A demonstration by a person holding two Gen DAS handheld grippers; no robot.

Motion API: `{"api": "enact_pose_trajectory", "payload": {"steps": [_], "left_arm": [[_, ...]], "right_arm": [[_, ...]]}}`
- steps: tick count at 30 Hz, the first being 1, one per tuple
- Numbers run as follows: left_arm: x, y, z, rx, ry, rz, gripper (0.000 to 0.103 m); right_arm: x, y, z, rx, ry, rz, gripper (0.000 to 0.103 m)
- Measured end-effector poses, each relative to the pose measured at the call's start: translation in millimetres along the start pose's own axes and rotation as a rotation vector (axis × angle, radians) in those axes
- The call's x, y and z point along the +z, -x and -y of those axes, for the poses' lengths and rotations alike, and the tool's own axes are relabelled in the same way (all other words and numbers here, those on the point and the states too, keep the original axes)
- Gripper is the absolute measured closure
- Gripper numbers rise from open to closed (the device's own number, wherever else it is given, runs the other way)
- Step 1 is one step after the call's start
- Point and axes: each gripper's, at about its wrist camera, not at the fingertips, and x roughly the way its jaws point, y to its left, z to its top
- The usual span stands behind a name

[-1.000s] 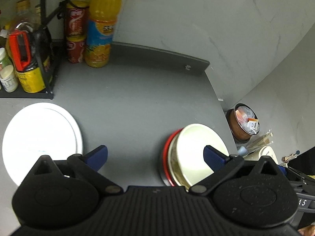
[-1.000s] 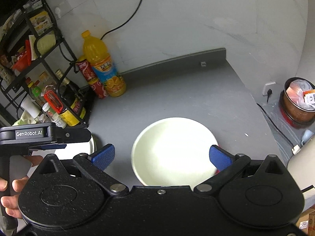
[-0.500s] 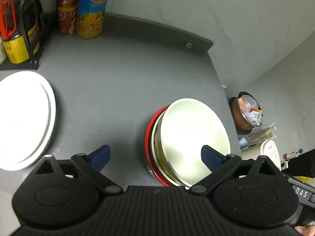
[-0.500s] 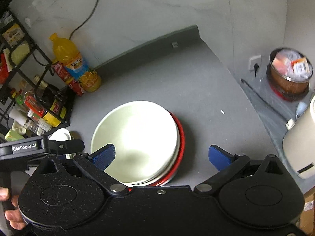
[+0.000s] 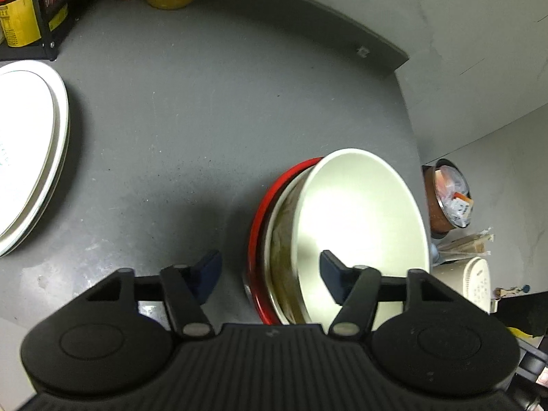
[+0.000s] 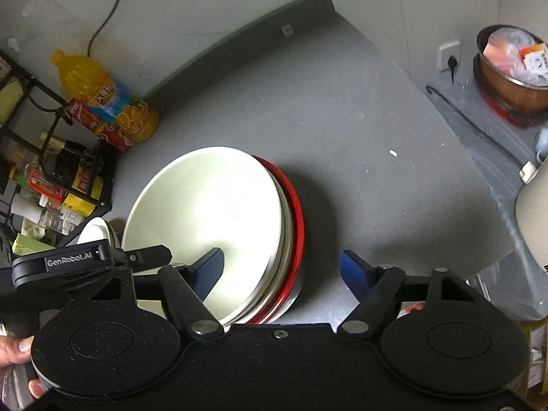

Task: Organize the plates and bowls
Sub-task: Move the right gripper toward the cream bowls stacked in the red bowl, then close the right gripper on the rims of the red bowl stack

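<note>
Bowl stack: cream bowl nested on top of a second pale bowl and a red bowl, near the right front edge of the grey counter.
Plates: white plates stacked at the counter's left, well apart from the bowls.
Left gripper: jaws apart, straddling the stack's near left rim; one blue finger inside the cream bowl, the other outside over the counter. No grip visible.
Right gripper: jaws apart, straddling the near right rim; left finger over the cream bowl's inside, right finger over bare counter.
Background: orange juice bottle and black rack against the wall.
Person: hand on the left gripper's handle.
</note>
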Motion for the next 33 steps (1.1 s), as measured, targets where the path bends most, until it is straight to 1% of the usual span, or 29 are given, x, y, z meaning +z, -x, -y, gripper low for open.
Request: {"api": "enact_pose_trajectory", "payload": {"steps": [1,3,4,6,9,10,12,13,14,22,27,33], "left_arm": [[1,-2,0,0.000,0.007,-0.007,0.046],[4,-8,0,-0.012,0.037,-0.029,0.052],[5,-10,-1,-0.018,0.046,-0.037,0.053],[5,-16,-4,-0.021,0.061,-0.050,0.059],[6,-25,-12,-0.032,0.099,-0.081,0.065],[7,-28,-13,-0.038,0.107,-0.092,0.065],[8,-32,-15,-0.043,0.101,-0.097,0.068],[9,-34,-17,-0.046,0.101,-0.100,0.068],[9,-35,-18,-0.049,0.105,-0.102,0.069],[10,-36,-23,-0.069,0.106,-0.109,0.073],[9,-29,-29,-0.083,0.095,-0.097,0.073],[13,-11,-36,-0.095,0.084,-0.065,0.073]], "right_arm": [[1,-5,1,-0.004,-0.003,-0.011,0.031],[3,-14,2,-0.012,-0.021,-0.034,0.033],[3,-19,4,-0.011,-0.034,-0.048,0.036],[3,-27,6,-0.006,-0.056,-0.070,0.039],[3,-36,6,-0.009,-0.056,-0.098,0.045],[3,-38,6,-0.009,-0.051,-0.106,0.048],[2,-43,5,-0.005,-0.042,-0.120,0.055],[2,-46,5,-0.005,-0.041,-0.130,0.065],[2,-49,6,-0.017,-0.041,-0.141,0.070],[1,-48,3,-0.026,-0.032,-0.139,0.071],[0,-43,-1,-0.008,-0.034,-0.121,0.071],[3,-35,-16,0.013,-0.024,-0.100,0.071]]}}
